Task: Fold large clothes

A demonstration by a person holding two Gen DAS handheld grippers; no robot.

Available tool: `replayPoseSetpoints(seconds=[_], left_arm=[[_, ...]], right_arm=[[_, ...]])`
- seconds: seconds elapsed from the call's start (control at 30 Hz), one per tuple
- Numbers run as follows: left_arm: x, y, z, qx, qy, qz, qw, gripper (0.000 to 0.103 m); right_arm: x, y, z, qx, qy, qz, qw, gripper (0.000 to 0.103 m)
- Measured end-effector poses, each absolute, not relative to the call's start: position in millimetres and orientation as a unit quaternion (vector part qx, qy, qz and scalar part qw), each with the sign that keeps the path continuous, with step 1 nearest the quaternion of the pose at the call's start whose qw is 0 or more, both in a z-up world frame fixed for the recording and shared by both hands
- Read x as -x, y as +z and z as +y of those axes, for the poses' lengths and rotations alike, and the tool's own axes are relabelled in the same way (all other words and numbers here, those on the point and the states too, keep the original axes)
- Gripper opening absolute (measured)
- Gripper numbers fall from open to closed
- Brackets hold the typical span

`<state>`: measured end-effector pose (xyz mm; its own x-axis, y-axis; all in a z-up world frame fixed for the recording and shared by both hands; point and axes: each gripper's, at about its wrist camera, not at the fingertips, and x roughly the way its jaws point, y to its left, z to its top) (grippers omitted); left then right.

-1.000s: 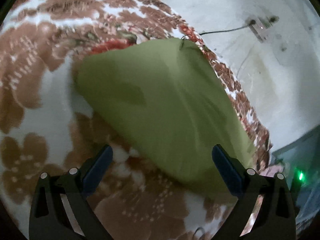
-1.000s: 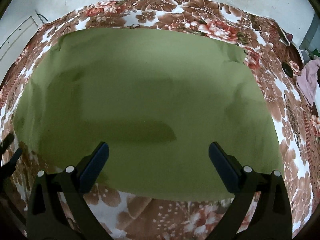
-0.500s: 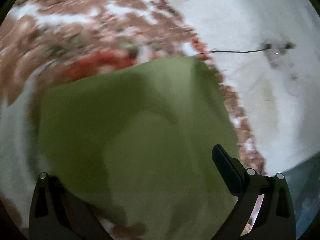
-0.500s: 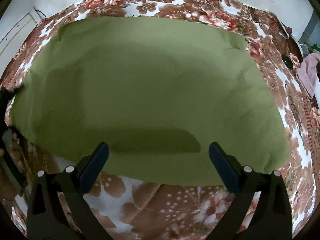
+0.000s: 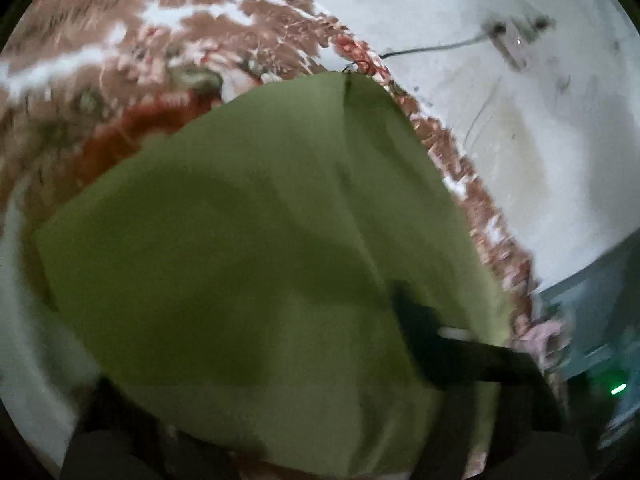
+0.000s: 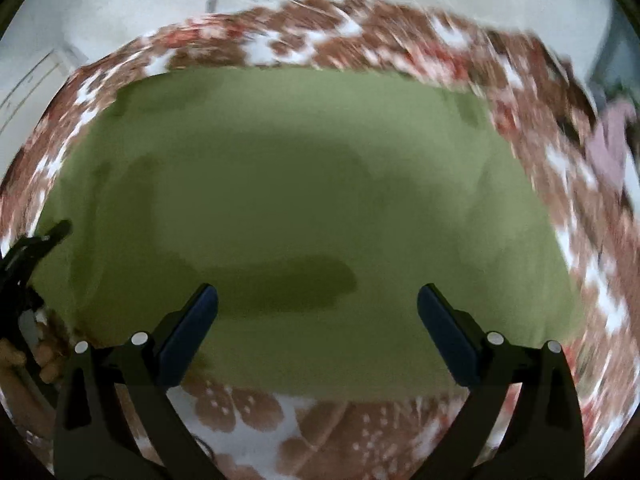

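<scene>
A large olive-green cloth [image 6: 312, 200] lies spread flat on a brown-and-white floral bedspread [image 6: 320, 432]. My right gripper [image 6: 318, 328] is open and empty, its fingertips just over the cloth's near edge. In the left wrist view the green cloth [image 5: 248, 264] fills the frame and covers the lower part, hiding the left finger. The right finger [image 5: 420, 332] shows as a dark blurred shape lying on the cloth, swung inward. The left gripper [image 6: 36, 248] also shows at the cloth's left edge in the right wrist view.
The floral bedspread [image 5: 120, 60] ends at a pale floor [image 5: 520, 140] with a cable and socket strip [image 5: 516, 40]. A pink garment [image 6: 612, 140] lies at the far right. A green light [image 5: 618, 389] glows at the lower right.
The left gripper has pushed forward onto the cloth's edge, and its fingers have gone from wide open to closing in, the cloth now over them. The right gripper moved forward slightly and stays open.
</scene>
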<state>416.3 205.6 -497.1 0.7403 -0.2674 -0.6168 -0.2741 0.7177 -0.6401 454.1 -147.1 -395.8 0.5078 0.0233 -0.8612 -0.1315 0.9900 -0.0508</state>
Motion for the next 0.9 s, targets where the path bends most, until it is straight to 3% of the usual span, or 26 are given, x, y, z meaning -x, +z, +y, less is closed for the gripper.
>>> replayPoseSetpoints(seconds=[0.07, 0.2, 0.37, 0.53, 0.63, 0.8, 0.9], left_arm=[[-414, -493, 205, 0.369, -0.001, 0.350, 0.861, 0.030], [-416, -504, 206, 0.390, 0.000, 0.354, 0.850, 0.021], [-413, -519, 208, 0.407, 0.006, 0.354, 0.842, 0.021], [-413, -519, 210, 0.412, 0.008, 0.358, 0.838, 0.021], [-414, -517, 209, 0.408, 0.008, 0.362, 0.838, 0.021], [-419, -500, 204, 0.389, 0.007, 0.372, 0.843, 0.017], [-421, -479, 196, 0.364, 0.012, 0.368, 0.855, 0.015]], right_arm=[[-461, -400, -136, 0.060, 0.041, 0.498, 0.864, 0.098], [-471, -424, -132, 0.066, 0.019, 0.534, 0.843, 0.098], [-474, -458, -122, 0.090, -0.005, 0.535, 0.840, 0.098], [-455, -421, -120, 0.099, -0.004, 0.505, 0.857, 0.098], [-456, -440, -118, 0.118, 0.020, 0.535, 0.836, 0.098], [-463, -471, -122, 0.096, 0.022, 0.541, 0.835, 0.099], [-459, -458, -124, 0.096, 0.023, 0.527, 0.844, 0.098]])
